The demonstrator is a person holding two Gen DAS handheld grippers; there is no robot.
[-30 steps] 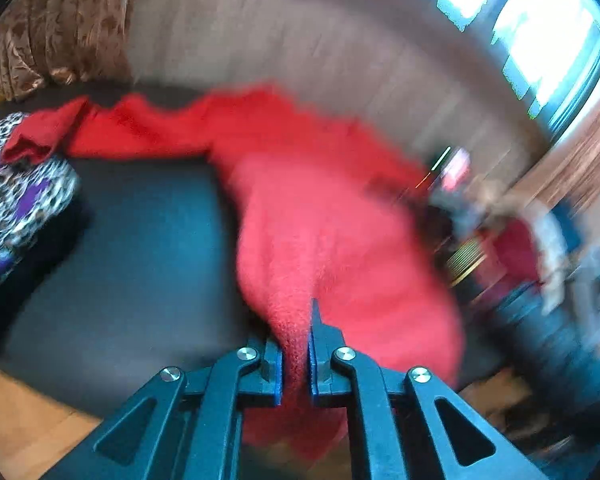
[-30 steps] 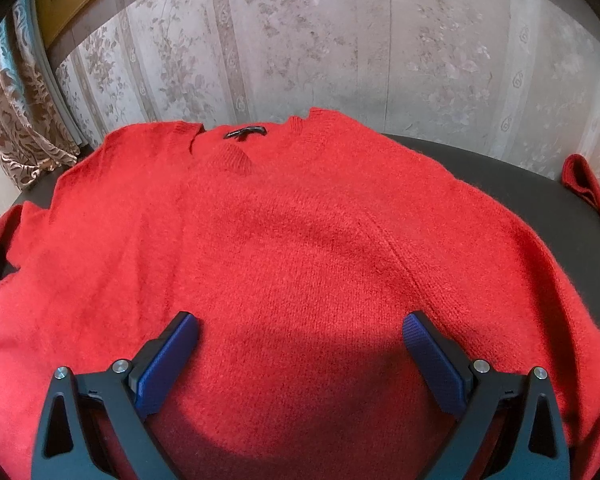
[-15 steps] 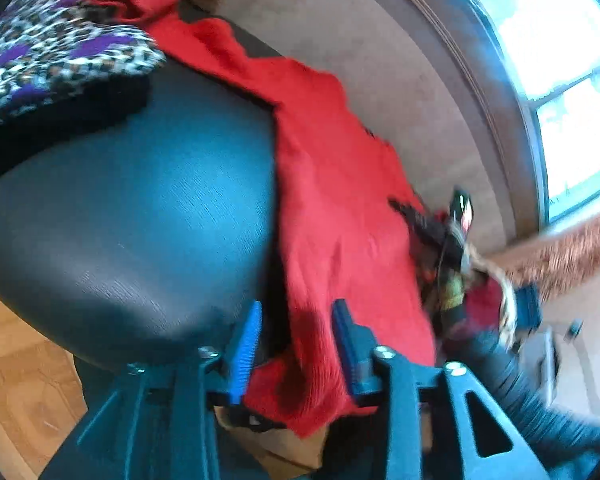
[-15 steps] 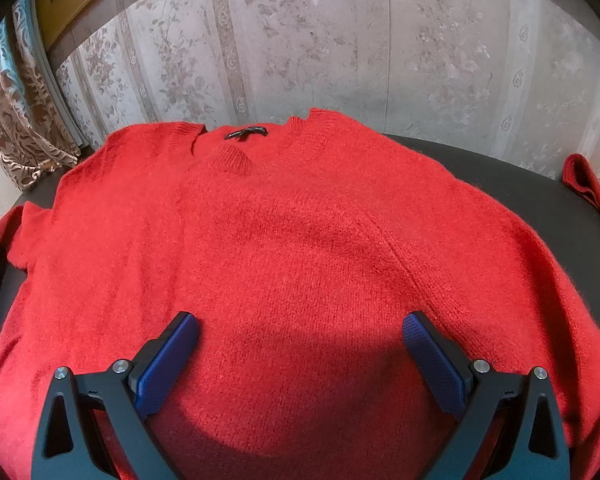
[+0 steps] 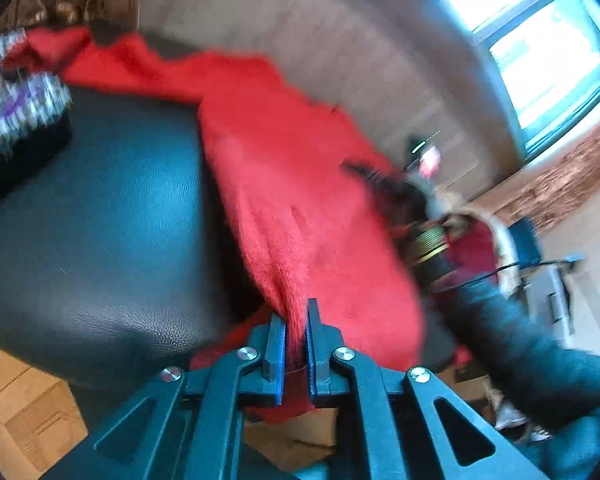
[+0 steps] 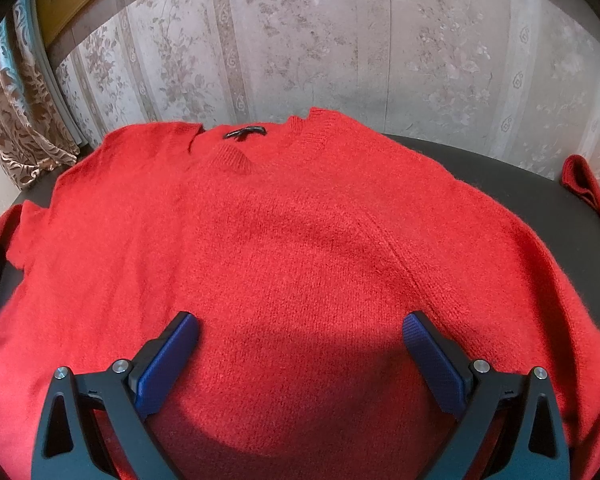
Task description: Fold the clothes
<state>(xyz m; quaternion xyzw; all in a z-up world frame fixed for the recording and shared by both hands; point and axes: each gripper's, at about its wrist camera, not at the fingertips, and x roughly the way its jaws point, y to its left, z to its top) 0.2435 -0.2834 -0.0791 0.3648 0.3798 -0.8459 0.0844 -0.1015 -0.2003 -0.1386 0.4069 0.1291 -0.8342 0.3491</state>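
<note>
— Since half a second ago, left tongs [image 5: 296, 336] have clamped the red sweater's [image 6: 300, 260] edge at the black surface's [image 5: 100, 240] near edge.
— Right tongs [image 6: 300, 336]?
— Spread wide above the sweater.

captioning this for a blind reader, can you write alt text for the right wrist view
A red sweater lies spread flat, neckline away from the camera, on a dark table against floral wallpaper. The right gripper hovers over its lower middle with jaws wide open, holding nothing.
</note>
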